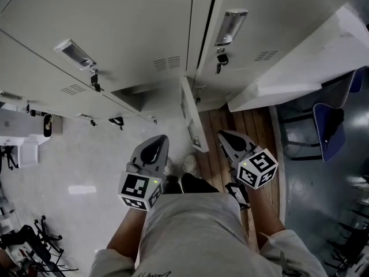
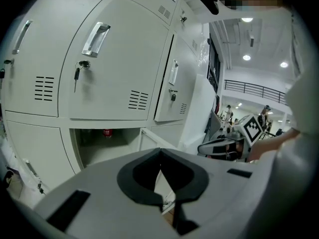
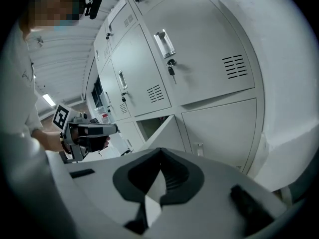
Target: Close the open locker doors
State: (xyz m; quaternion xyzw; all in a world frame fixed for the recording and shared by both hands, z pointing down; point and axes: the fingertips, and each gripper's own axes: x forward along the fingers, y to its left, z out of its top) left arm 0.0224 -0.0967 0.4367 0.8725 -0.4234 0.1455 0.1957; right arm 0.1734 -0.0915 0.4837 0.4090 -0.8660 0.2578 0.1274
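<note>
By our reckoning no closing is done yet: the lower locker door stands open, jutting out towards us. We hold the left gripper and right gripper with jaws pressed together and empty. The door's free edge lies between them, near but untouched.

1 low locker door stands ajar between left tongs and right tongs.
</note>
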